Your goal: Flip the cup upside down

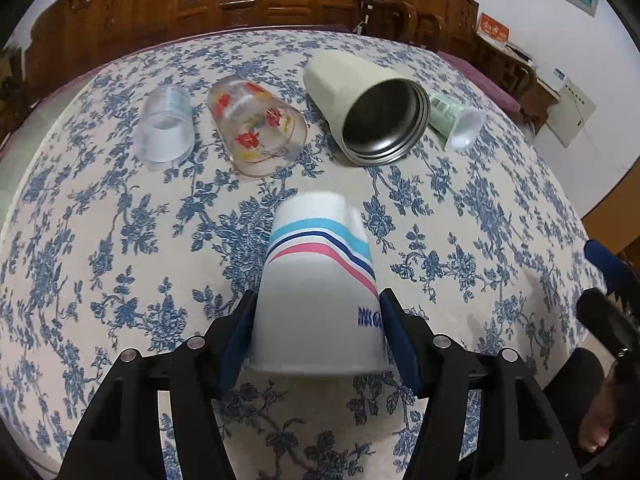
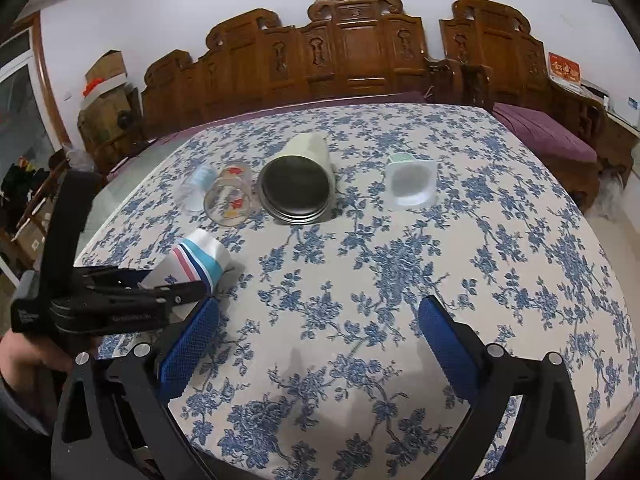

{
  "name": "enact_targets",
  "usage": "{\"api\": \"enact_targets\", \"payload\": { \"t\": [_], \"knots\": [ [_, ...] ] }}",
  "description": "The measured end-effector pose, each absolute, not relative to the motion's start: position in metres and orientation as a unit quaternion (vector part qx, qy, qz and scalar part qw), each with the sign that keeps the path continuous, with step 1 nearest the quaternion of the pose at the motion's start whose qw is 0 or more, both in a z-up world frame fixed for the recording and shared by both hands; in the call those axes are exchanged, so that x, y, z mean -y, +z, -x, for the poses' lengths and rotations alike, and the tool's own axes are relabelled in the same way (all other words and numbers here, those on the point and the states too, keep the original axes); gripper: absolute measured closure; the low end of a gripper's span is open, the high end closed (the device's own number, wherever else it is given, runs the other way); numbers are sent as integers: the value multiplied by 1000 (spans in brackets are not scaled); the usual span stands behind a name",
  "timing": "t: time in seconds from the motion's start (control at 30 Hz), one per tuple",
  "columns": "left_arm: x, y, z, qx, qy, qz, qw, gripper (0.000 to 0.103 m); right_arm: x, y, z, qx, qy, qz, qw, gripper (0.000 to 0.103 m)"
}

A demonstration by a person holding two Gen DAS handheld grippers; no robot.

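Observation:
A white paper cup (image 1: 320, 288) with cyan, navy and pink stripes is between the blue pads of my left gripper (image 1: 318, 344), which is shut on it. The cup is tilted, its closed base pointing away and its wide rim towards the camera, low over the floral tablecloth (image 1: 100, 280). In the right wrist view the same cup (image 2: 196, 260) shows at the left, held by the left gripper (image 2: 160, 292). My right gripper (image 2: 318, 340) is open and empty above the tablecloth (image 2: 440, 280), to the right of the cup.
Lying on their sides across the far half of the table are a clear plastic cup (image 1: 164, 128), a glass with red flowers (image 1: 256, 124), a cream steel tumbler (image 1: 360, 104) and a small green-and-white cup (image 1: 456, 120). Carved wooden benches (image 2: 360, 48) stand behind the table.

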State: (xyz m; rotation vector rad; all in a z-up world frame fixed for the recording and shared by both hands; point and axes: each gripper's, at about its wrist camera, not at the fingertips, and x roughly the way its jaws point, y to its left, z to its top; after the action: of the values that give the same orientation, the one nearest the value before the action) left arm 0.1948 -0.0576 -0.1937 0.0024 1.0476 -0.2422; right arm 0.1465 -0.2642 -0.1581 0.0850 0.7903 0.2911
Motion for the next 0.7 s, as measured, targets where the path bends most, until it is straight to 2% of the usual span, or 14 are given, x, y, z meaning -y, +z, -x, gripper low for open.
{"api": "enact_targets", "payload": {
  "t": [0.1,0.17,0.3,0.43,0.53,0.7],
  "knots": [
    [60,-194,-196,-501,-114,-5,858,39,264,-157,-146,-383,139,-38,912,3],
    [57,-189,-195,-495,-120,4,860,31,263,-154,-147,-382,139,-36,913,3],
    [44,-170,-186,-473,-116,14,873,27,258,-145,-148,-378,141,-33,914,3],
    [22,-147,-175,-437,-99,20,894,18,248,-135,-152,-377,149,-35,914,3],
    [3,-129,-168,-401,-63,7,914,8,233,-130,-156,-379,158,-30,911,3],
    [-23,-111,-162,-374,-29,-7,927,8,208,-130,-165,-403,174,-34,898,6]
  ]
}}
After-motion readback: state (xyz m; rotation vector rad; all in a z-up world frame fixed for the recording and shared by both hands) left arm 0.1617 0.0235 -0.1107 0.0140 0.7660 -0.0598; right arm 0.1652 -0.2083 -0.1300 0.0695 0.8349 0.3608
